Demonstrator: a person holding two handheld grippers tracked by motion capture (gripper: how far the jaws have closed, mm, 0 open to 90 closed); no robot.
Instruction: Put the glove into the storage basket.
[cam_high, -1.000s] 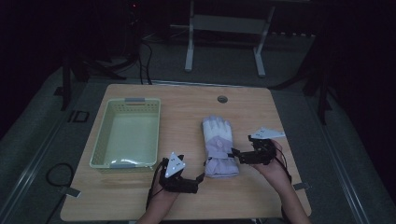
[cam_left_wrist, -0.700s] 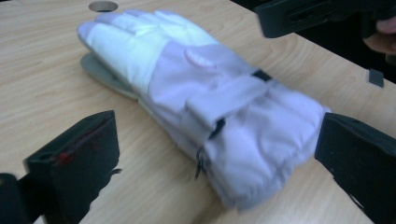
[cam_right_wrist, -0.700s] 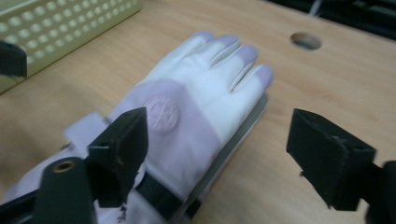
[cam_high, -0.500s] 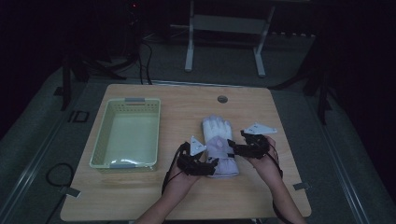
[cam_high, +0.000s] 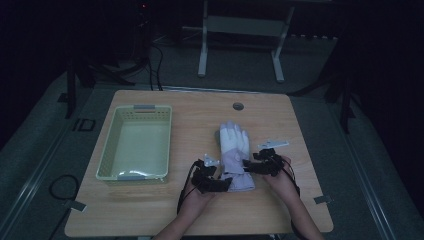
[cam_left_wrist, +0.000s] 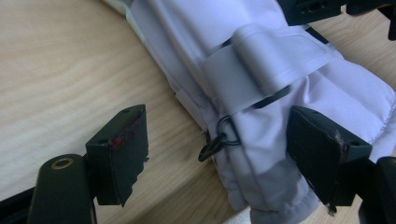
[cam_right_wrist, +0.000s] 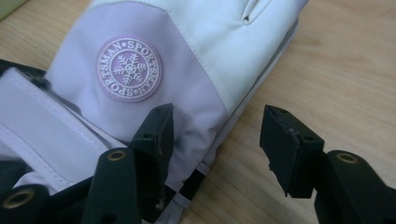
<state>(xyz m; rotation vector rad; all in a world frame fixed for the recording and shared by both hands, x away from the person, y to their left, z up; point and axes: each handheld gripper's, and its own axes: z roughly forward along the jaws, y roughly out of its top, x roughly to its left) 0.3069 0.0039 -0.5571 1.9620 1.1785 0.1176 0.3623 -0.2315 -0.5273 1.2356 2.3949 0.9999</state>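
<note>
On the pale wood-grain desk (cam_high: 150, 210) lies a padded ski glove (cam_high: 235, 150), white at the fingers and lilac toward the cuff, with a round embroidered snowflake badge (cam_right_wrist: 129, 69) and a fabric wrist strap (cam_left_wrist: 261, 65). At its cuff the left gripper (cam_left_wrist: 219, 154) has just been closing, its blocky black jaws apart astride the cuff edge by a small black clip (cam_left_wrist: 215, 142). Along the glove's opposite edge the right gripper (cam_right_wrist: 217, 140) has likewise been closing, jaws apart, one over the lilac fabric, one over bare wood. Beside them sits a pale green perforated plastic basket (cam_high: 107, 160)
</note>
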